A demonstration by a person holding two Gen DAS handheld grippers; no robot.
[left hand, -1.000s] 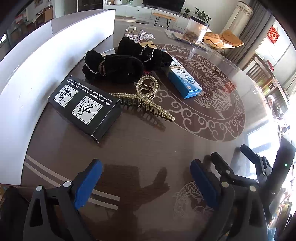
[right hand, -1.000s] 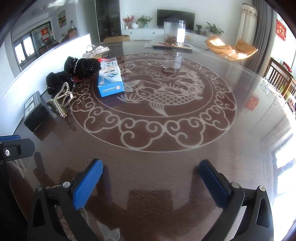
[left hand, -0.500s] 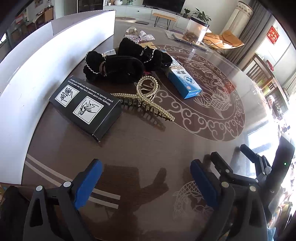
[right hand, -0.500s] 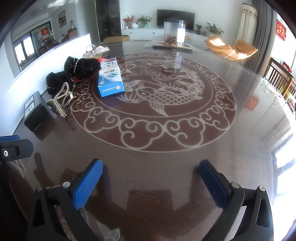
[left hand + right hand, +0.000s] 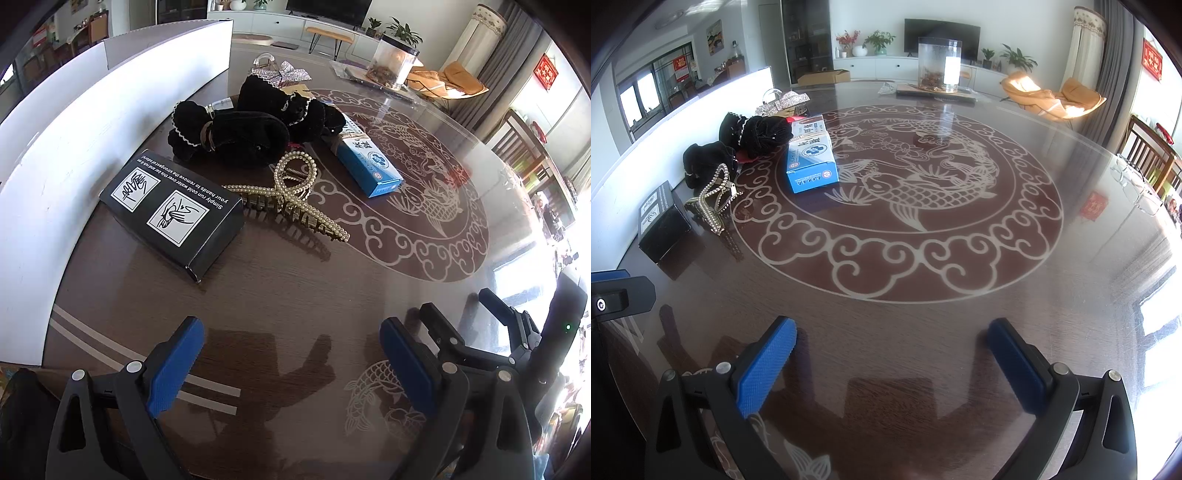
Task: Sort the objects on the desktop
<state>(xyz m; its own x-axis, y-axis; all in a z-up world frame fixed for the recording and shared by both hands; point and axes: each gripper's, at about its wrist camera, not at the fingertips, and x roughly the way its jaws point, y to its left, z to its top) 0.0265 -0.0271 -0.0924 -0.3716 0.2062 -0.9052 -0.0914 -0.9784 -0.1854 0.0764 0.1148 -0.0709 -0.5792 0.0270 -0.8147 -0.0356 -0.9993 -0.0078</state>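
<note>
Pearl-studded hair claw [image 5: 291, 203] lies mid-frame, long axis slanting lower right, probably nearest the left gripper [image 5: 291, 365]; both it and the right gripper [image 5: 892, 365] are spread, empty.

Dark brown table [image 5: 923, 302] with pale fish-and-cloud motif; black box [image 5: 173, 210] with white pictograms; blue-white carton [image 5: 369, 162]; pearl-studded gold claw clip [image 5: 291, 199]; black scrunchies [image 5: 240, 136]; blue gripper pads [image 5: 764, 369].

Sunlit lounge, television [image 5: 942, 35], orange armchair [image 5: 1052, 98]

Both the left gripper [image 5: 291, 369] and right gripper [image 5: 892, 365] have black frames, silver screws, and blue ribbed pads on the fingers [image 5: 764, 365].
</note>
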